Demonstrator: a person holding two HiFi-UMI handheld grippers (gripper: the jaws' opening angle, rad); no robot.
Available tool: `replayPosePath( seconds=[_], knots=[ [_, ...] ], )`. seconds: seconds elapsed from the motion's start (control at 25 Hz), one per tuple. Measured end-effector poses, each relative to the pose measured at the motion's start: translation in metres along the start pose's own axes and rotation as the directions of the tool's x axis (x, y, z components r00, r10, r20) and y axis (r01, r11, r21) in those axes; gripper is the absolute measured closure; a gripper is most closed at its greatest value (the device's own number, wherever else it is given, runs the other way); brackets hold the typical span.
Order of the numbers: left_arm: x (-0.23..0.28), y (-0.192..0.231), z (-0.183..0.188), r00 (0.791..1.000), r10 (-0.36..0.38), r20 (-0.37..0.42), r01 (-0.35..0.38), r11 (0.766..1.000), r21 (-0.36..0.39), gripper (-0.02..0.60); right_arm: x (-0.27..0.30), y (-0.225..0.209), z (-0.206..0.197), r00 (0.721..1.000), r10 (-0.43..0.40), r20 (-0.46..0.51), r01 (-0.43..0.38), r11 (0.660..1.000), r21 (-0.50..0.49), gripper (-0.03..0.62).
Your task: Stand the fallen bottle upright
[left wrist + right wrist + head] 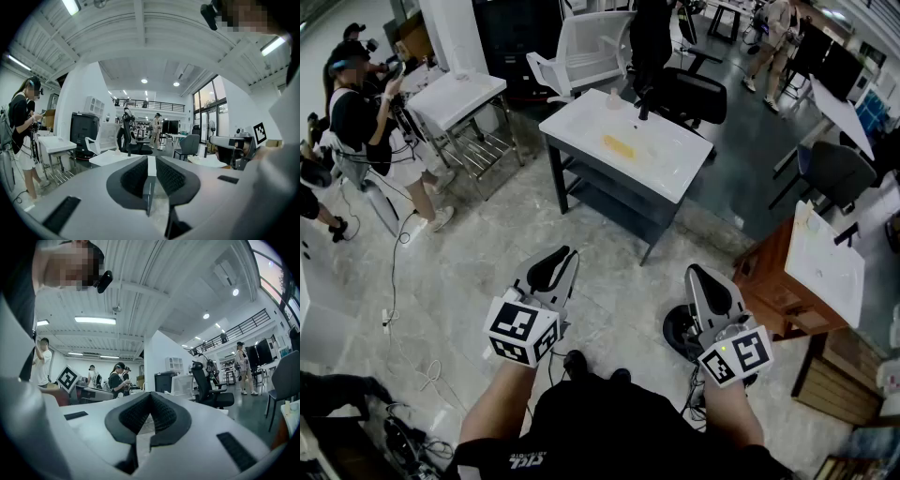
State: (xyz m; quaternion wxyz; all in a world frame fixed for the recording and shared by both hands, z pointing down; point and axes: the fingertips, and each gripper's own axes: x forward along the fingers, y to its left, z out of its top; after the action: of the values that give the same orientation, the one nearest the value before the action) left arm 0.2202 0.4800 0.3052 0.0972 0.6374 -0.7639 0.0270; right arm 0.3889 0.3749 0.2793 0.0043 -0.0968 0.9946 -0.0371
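You hold the left gripper [563,255] low and near your body, its fingers clenched together with nothing between them, aimed across the pale floor [487,234] toward the white counter [670,169]. On that far counter, well apart from both grippers, the yellow bottle [617,145] lies flat near the middle. At right, your right gripper [697,273] is level, its fingers likewise clenched and empty.

Head view steeply downward, gripper views level, outward
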Motion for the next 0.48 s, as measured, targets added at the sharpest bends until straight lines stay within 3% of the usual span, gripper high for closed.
replayPosePath(
  seconds=[0.48],
  knots=[
    [0.008, -0.073, -0.006, 1.000, 0.018, -0.010, -0.018, 1.000, 0.012, 0.522, -0.056, -0.030, -0.004, 0.999, 0.036, -0.011, -0.036, 0.999, -0.007, 0.584]
  ],
)
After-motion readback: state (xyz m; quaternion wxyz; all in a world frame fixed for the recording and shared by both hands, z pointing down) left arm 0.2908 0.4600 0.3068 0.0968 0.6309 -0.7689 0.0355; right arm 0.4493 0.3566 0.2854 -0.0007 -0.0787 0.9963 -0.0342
